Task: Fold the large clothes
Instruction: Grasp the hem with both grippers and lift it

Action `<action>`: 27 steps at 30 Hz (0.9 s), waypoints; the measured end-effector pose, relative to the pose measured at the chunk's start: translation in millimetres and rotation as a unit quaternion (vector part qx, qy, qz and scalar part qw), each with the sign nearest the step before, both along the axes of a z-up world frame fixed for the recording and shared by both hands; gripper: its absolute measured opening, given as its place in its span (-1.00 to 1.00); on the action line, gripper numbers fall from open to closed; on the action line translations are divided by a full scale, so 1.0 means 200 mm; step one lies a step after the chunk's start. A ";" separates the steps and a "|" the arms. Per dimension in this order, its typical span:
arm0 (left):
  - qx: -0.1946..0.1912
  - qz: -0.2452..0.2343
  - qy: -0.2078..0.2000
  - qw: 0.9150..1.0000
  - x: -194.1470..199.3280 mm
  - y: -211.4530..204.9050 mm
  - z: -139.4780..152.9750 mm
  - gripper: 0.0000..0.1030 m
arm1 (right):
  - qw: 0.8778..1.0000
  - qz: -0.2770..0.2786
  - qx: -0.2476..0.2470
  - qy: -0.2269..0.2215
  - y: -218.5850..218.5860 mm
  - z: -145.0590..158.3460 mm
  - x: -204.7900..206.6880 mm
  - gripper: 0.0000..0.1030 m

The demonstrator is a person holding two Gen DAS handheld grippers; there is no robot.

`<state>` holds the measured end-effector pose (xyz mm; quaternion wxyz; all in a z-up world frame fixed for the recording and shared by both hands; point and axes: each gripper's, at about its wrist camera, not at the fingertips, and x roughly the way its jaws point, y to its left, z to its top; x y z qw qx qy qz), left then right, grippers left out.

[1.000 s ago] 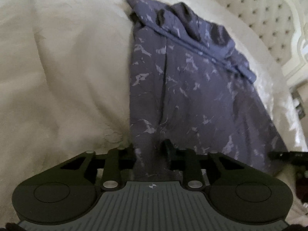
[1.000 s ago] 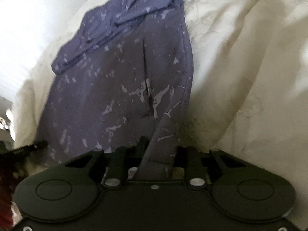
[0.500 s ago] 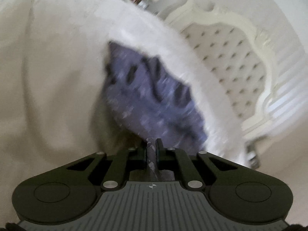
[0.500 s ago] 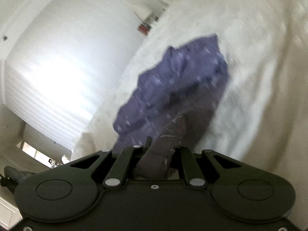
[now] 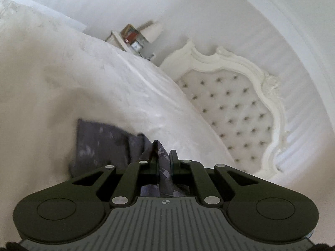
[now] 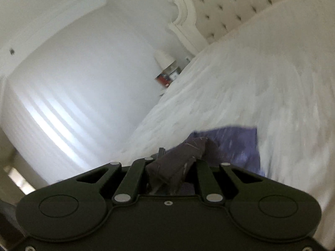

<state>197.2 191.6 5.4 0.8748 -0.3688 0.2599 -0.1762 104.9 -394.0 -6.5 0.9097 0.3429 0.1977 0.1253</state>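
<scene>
A dark purple patterned garment [image 5: 100, 144] lies on the white bed, most of it hidden below the gripper bodies. My left gripper [image 5: 162, 149] is shut on a thin fold of its edge, which stands up between the pads. In the right wrist view the same garment [image 6: 236, 146] shows as a blurred purple patch, and my right gripper [image 6: 178, 156] is shut on a thicker bunch of its cloth. Both grippers hold the cloth lifted off the bed and point nearly level toward the headboard.
A white bedspread [image 5: 62, 87] covers the bed. A tufted white headboard [image 5: 230, 104] with a carved frame stands beyond it. A bedside table with small items [image 5: 134, 39] is at the far side; it also appears as a nightstand [image 6: 167, 75]. White walls surround.
Both grippers closed on the garment's near edge, then rose and tilted up. The spread garment dropped from most of the view; headboard and walls came in.
</scene>
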 end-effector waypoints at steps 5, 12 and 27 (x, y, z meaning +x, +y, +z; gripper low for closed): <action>-0.009 0.033 0.028 0.999 0.21 0.00 -0.12 -0.84 | 0.999 -0.039 -0.020 0.015 0.00 -0.09 0.32 -0.74; 0.025 0.050 0.075 0.996 0.47 -0.03 -0.30 -0.83 | 0.994 -0.058 -0.066 0.069 0.04 -0.27 0.67 -0.74; -0.033 0.039 0.055 0.997 0.58 0.03 -0.42 0.98 | 0.997 -0.036 -0.051 0.055 0.04 -0.42 0.78 0.61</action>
